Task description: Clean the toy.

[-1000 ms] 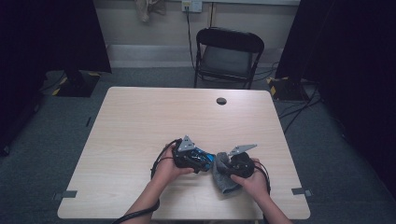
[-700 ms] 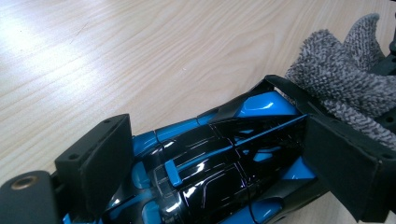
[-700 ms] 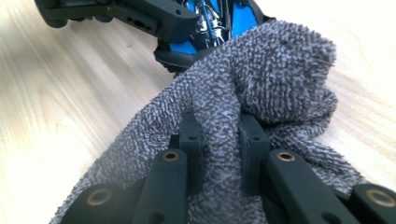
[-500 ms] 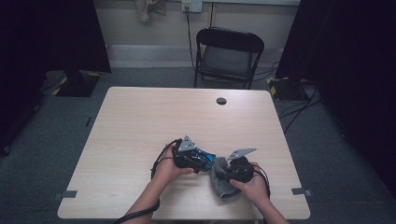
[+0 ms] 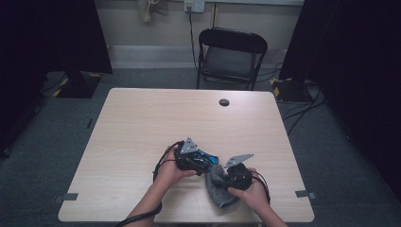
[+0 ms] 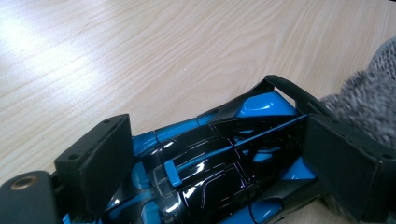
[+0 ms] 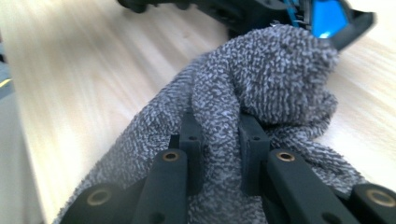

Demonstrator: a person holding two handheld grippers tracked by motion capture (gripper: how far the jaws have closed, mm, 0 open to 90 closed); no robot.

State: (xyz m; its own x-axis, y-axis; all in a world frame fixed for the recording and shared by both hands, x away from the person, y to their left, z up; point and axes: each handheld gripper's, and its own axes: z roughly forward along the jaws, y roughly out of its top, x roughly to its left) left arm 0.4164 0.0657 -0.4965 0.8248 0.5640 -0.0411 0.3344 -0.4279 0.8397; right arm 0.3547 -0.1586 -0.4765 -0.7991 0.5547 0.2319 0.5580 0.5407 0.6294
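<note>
- High view shows the person's two hands at the near edge of the light wooden bench (image 5: pixel 142 123), each holding a gripper, close together.
- Left gripper (image 5: pixel 191 158) sits left of centre with its grey three-cornered plate on top; its jaws are clamped across a black-and-blue toy car (image 5: pixel 204 160) that rests on the bench.
- Left gripper view looks down along the car (image 6: pixel 219 158): one black pad presses its left flank, the other its right flank by the rear wing, so the grip runs across the body.
- Glossy black panels and bright blue trim show on the car's roof, and the wood grain of the bench (image 6: pixel 140 56) lies beyond it.
- Right gripper (image 5: pixel 236 174) lies just right of the car, its jaws pinched on a fold of grey cloth (image 5: pixel 218 187).
- Right gripper view has the two black jaws rising from the bottom with a ridge of the grey terry cloth (image 7: pixel 261 79) squeezed between them.
- The bunched end of the cloth touches the blue rear of the car (image 7: pixel 329 16) at the top of that view; the grey pile also shows at the right edge of the left gripper view, against the car's tail.
- The rest of the cloth trails toward the person's side of the bench, under the right hand.
- A black folding chair (image 5: pixel 231 56) stands beyond the far edge of the bench, and a small dark round hole (image 5: pixel 224 102) marks the far part of the top.
</note>
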